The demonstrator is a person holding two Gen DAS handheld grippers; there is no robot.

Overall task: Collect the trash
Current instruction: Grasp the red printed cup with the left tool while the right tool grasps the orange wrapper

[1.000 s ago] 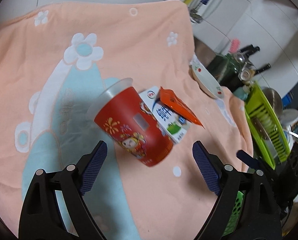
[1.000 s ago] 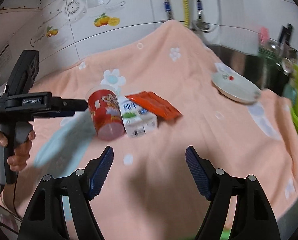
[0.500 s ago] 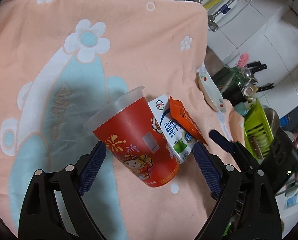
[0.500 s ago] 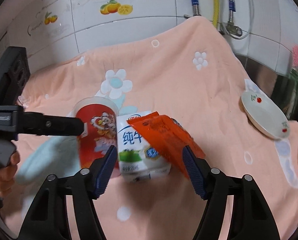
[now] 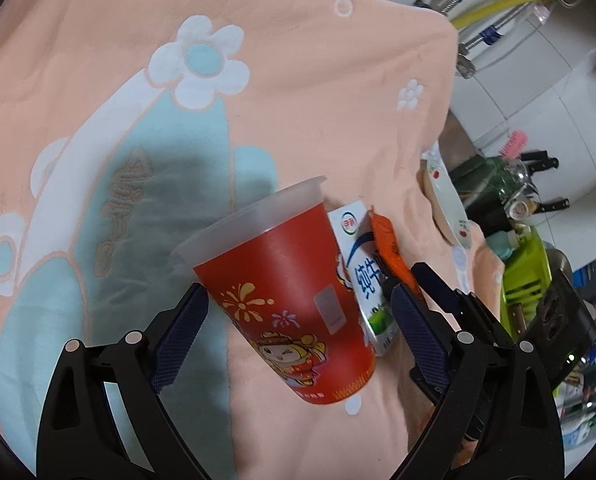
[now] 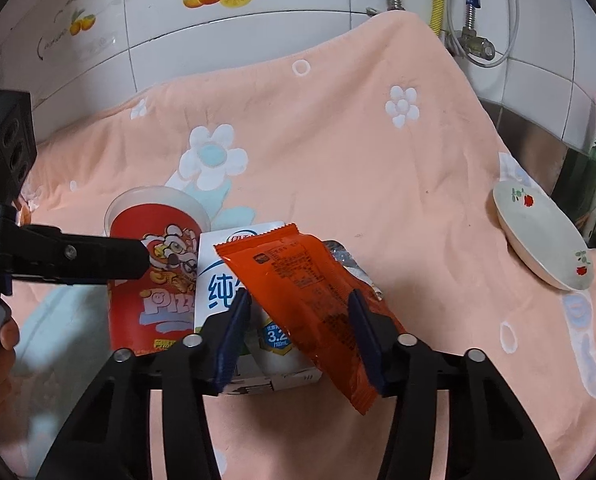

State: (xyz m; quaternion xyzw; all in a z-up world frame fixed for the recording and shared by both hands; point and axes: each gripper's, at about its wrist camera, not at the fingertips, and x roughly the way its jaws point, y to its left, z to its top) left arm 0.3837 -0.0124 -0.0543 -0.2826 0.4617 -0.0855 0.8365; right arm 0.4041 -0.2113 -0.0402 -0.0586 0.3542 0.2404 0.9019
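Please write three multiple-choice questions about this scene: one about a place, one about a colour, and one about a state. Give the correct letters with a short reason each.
1. Where is the white milk carton?
A. between the red printed plastic cup and the white plate
B. on the plate
C. inside the cup

2. What colour is the flat snack wrapper leaning on the carton?
A. green
B. orange
C. blue

3. How does the left gripper stand at the cup?
A. open, one finger on each side
B. shut beside it
C. lifting it off the peach flowered towel

Answers:
1 A: the cup is beside it on the left, and the plate lies far right.
2 B: its foil is orange.
3 A: both pads flank the cup, which stands on the towel.
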